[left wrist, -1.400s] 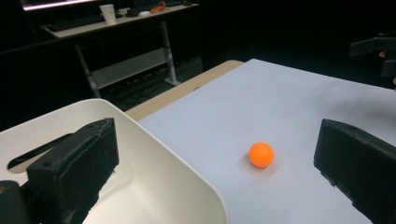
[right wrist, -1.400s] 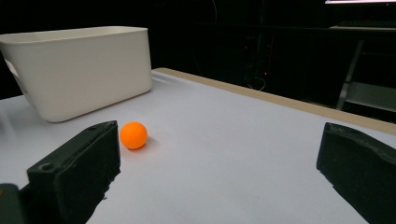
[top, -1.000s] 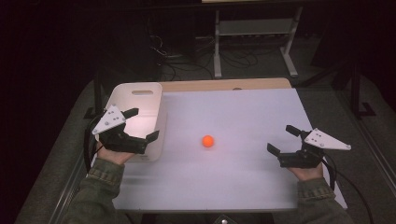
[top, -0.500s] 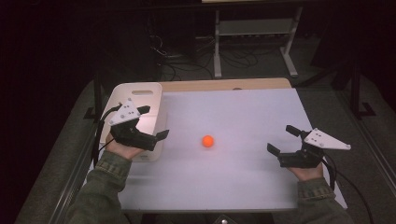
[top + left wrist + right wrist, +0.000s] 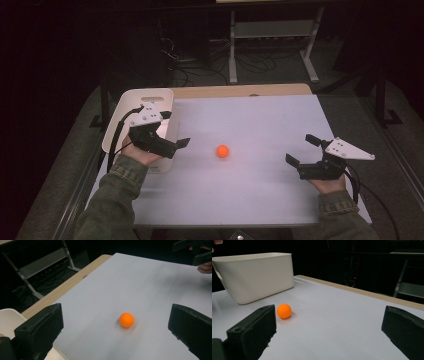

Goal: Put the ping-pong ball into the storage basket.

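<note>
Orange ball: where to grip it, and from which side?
Grip the ball across its middle; it is round, so any pair of opposite sides works. It lies alone on the white table. Probably come from the left tool, open, nearer, already facing it.

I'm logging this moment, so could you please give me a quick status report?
Left gripper open, over the bin's near corner, aimed at the ball. Right gripper open, holding nothing. Orange ball loose on the white table, between them. Path unobstructed.
</note>
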The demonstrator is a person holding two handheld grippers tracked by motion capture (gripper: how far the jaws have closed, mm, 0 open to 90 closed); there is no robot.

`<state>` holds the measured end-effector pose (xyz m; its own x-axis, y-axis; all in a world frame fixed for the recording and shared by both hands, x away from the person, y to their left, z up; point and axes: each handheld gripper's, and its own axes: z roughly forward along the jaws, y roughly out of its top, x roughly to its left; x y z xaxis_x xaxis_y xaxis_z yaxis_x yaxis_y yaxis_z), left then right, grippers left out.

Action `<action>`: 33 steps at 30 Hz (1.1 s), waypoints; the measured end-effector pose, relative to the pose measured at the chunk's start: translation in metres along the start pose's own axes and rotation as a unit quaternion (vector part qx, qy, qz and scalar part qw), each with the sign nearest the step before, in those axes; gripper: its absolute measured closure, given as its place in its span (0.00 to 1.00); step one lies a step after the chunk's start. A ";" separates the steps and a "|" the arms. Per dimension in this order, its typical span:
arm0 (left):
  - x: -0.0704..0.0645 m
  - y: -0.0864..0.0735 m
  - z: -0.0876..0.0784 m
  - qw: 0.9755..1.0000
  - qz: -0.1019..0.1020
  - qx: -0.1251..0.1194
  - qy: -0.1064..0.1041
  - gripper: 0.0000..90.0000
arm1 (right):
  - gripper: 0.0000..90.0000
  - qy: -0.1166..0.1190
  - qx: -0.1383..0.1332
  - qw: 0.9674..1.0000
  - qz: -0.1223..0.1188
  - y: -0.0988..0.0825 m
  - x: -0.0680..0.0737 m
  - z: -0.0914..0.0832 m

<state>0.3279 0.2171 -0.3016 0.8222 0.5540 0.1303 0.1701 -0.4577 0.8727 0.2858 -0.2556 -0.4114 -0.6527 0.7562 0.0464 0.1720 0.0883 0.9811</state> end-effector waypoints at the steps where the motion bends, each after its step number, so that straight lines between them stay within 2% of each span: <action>1: 0.001 0.001 0.001 1.000 0.001 0.004 -0.002 0.00 | 0.00 0.000 0.000 1.000 0.000 0.000 0.000 0.000; 15: 0.004 0.016 0.026 0.999 0.010 0.034 -0.028 0.00 | 0.00 0.001 -0.002 1.000 -0.005 0.000 0.000 0.000; 22: 0.006 0.021 0.036 0.998 0.011 0.055 -0.038 0.00 | 0.00 0.003 0.000 1.000 -0.004 0.000 0.001 0.000; 28: 0.006 0.028 0.045 0.996 0.020 0.070 -0.047 0.00 | 0.00 0.004 0.001 1.000 -0.003 0.000 0.001 0.001; 33: 0.006 0.035 0.052 0.995 0.019 0.078 -0.064 0.00 | 0.00 0.005 0.001 1.000 -0.003 0.000 0.001 0.001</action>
<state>0.3664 0.1684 -0.2948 0.8901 0.4462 0.0928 0.2110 -0.5839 0.7839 0.2856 -0.2544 -0.4115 -0.6610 0.7492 0.0415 0.1692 0.0949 0.9810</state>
